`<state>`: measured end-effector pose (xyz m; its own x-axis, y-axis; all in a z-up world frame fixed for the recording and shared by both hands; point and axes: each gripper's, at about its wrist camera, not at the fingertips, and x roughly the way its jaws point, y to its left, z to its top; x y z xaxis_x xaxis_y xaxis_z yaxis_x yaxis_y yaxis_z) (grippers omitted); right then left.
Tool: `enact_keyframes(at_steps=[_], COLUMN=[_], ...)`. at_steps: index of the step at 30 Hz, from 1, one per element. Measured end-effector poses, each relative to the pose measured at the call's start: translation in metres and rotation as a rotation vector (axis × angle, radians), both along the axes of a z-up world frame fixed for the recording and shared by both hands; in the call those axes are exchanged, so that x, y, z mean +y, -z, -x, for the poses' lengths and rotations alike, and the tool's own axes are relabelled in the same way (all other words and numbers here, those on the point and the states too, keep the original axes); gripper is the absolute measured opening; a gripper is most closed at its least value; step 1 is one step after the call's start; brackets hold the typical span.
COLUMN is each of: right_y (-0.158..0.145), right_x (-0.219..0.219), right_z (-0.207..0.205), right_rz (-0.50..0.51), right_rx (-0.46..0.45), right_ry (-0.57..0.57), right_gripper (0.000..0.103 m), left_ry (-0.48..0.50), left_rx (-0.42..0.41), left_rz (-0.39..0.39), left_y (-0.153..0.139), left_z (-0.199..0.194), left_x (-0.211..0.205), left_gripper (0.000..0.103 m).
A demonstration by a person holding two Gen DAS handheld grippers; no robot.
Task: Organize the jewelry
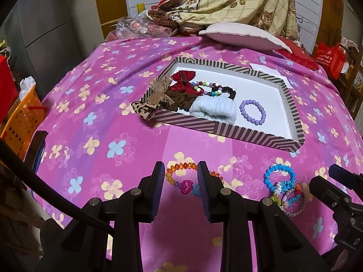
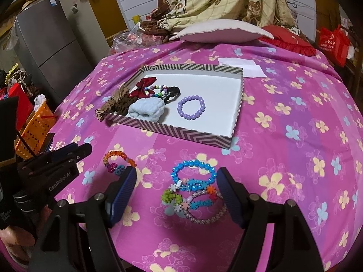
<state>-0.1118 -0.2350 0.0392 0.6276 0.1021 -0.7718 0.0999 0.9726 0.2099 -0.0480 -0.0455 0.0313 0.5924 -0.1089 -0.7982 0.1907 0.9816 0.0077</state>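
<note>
A striped tray (image 1: 226,133) (image 2: 172,133) on the pink floral bedspread holds a purple bead bracelet (image 1: 252,112) (image 2: 191,107), a multicolour bead bracelet (image 1: 207,88), scrunchies and a red bow. My left gripper (image 1: 181,170) is open and empty, its fingers on either side of an orange bead bracelet (image 1: 181,166) (image 2: 118,156) on the cloth. My right gripper (image 2: 177,179) is open wide and empty, with a blue bead bracelet (image 2: 192,172) (image 1: 279,175) and a small pile of colourful bracelets (image 2: 192,201) between its fingers.
A white pillow (image 2: 222,31) and a folded floral blanket (image 2: 215,2) lie at the bed's far end. A white paper (image 2: 245,66) lies behind the tray. An orange basket (image 1: 20,122) and a grey fridge (image 2: 52,49) stand left of the bed.
</note>
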Motion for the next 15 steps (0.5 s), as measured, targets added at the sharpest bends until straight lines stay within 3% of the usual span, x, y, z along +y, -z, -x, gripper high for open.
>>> enact_keyframes(at_steps=[15], right_y=[0.025], right_x=[-0.059], right_z=[0.014], right_rz=[-0.010], right_rx=[0.050], right_ry=[0.104], right_gripper=[0.076], left_ry=[-0.056], left_rx=[0.137], left_rz=[0.127], left_y=[0.016], left_z=[-0.030], left_x=[0.053], left_gripper=[0.051])
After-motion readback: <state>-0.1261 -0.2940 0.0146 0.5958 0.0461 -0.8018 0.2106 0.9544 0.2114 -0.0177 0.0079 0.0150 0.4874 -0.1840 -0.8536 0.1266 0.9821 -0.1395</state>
